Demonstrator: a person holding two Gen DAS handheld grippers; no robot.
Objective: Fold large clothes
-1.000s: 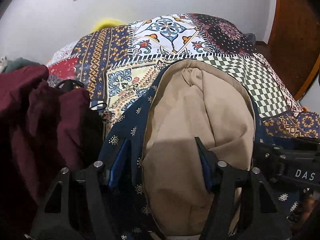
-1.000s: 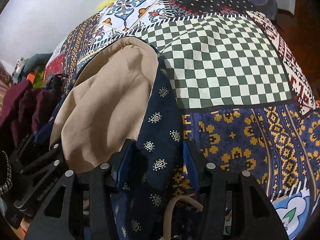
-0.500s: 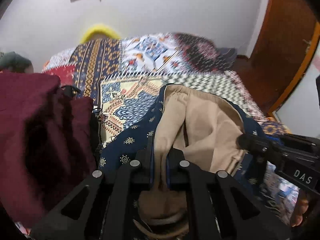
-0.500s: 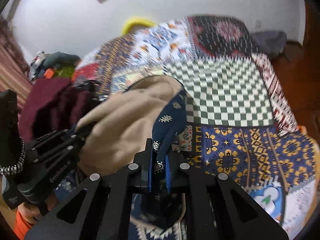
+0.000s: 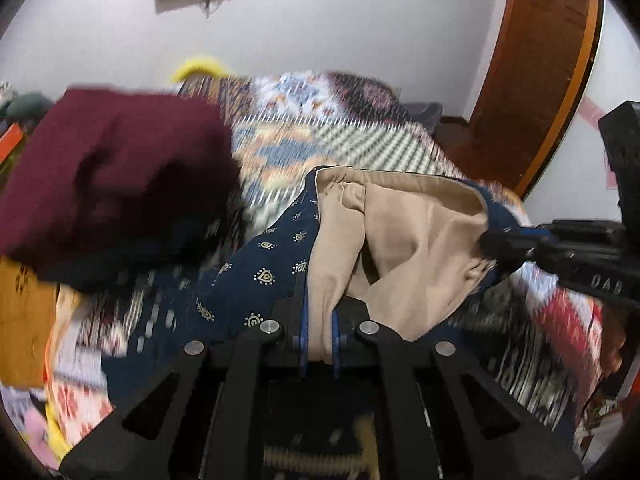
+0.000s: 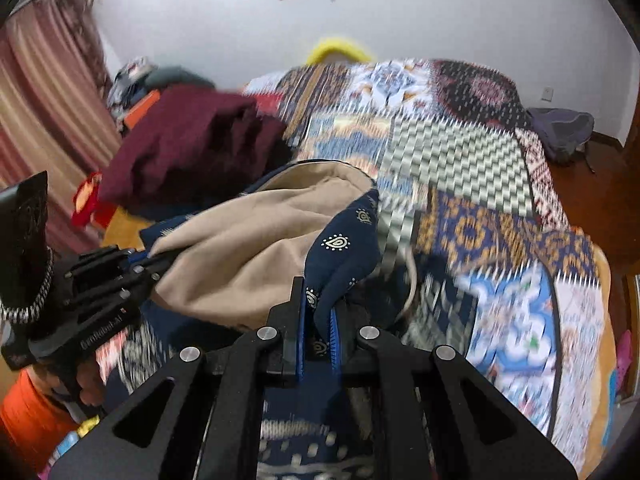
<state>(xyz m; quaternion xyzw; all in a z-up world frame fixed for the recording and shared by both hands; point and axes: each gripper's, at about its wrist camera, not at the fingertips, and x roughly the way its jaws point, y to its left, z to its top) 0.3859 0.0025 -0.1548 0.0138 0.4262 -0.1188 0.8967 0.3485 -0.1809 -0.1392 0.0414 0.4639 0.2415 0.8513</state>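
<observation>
Garment: a large navy garment (image 5: 256,272) of soft woven cloth, printed with small gold-and-white paisley drops, lined in plain beige fabric (image 5: 420,232) that falls in loose rounded folds. In the right wrist view the same garment (image 6: 340,240) shows its navy edge curling over the beige lining (image 6: 260,240).
Left tongs: the left tongs (image 5: 319,344), black with blue pads, are pinched tight on a bunched edge where beige lining meets navy cloth. Seen from the right wrist, the left tongs (image 6: 150,260) grip the garment's other side, with the person's hand (image 6: 86,384) under the handle.
Right tongs: the right tongs (image 6: 318,340) are clamped on a navy fold that runs up between the pads. From the left wrist view, the right tongs (image 5: 490,242) bite the garment's far right edge.
Position: the garment hangs stretched between the two tongs, raised above the bed, its open beige inside facing up.
Bed: a patchwork bedspread (image 6: 460,152) of checks, florals and geometric blocks, blurred.
Nearby: a heap of maroon cloth (image 5: 120,176), matte and rumpled, on the left of the bed just beside the garment.
Room: pale wall (image 5: 360,20), wooden door frame (image 5: 552,80), pink striped curtain (image 6: 44,92).
</observation>
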